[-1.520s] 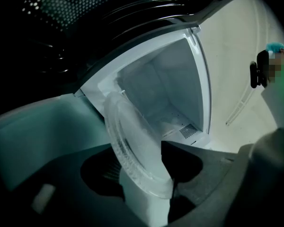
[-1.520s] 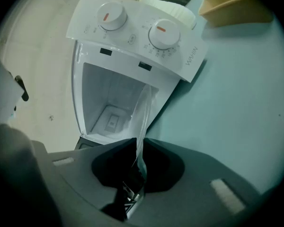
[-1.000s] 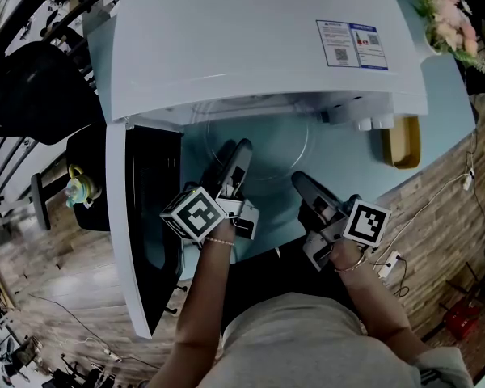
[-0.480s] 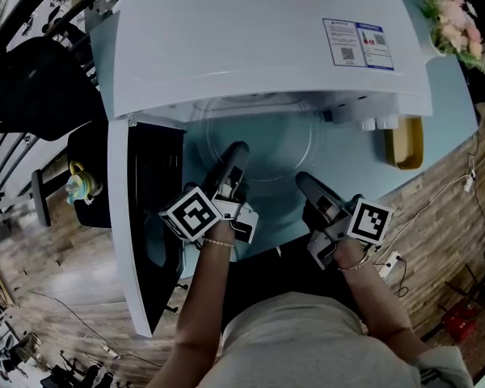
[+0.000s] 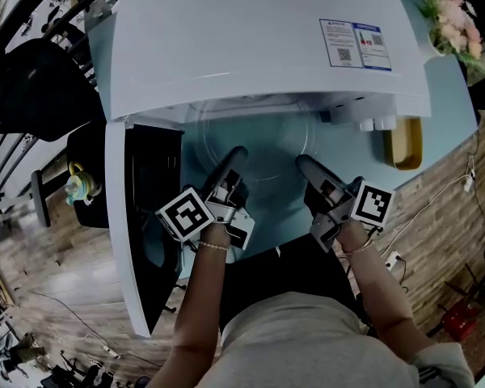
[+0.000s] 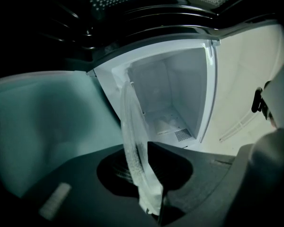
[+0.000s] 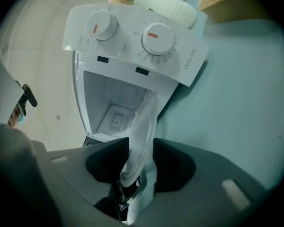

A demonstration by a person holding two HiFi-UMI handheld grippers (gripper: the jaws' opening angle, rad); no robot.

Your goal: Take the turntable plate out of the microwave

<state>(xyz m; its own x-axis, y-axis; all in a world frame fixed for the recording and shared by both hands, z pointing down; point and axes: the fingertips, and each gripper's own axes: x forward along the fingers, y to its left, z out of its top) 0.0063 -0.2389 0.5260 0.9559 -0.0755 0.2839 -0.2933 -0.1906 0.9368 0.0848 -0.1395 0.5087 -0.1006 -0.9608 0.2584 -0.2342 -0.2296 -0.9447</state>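
A clear glass turntable plate [image 5: 263,140] hangs level just in front of the white microwave [image 5: 250,35], over the pale blue table. My left gripper [image 5: 233,153] is shut on the plate's near left rim, and my right gripper [image 5: 305,164] is shut on its near right rim. In the left gripper view the plate's edge [image 6: 135,148] runs between the jaws, with the empty microwave cavity [image 6: 173,98] beyond. In the right gripper view the plate rim [image 7: 139,136] is pinched between the jaws below the microwave's control panel [image 7: 132,37].
The microwave door [image 5: 149,208] stands open to the left, swung out toward me. A yellow-brown tray [image 5: 402,142] lies right of the microwave. Flowers [image 5: 449,14] stand at the back right. The table [image 5: 444,87] ends at a wooden floor with cables on the right.
Both grippers have shifted slightly with the plate held between them; the right gripper moved forward and up in the view, the left one barely moved.
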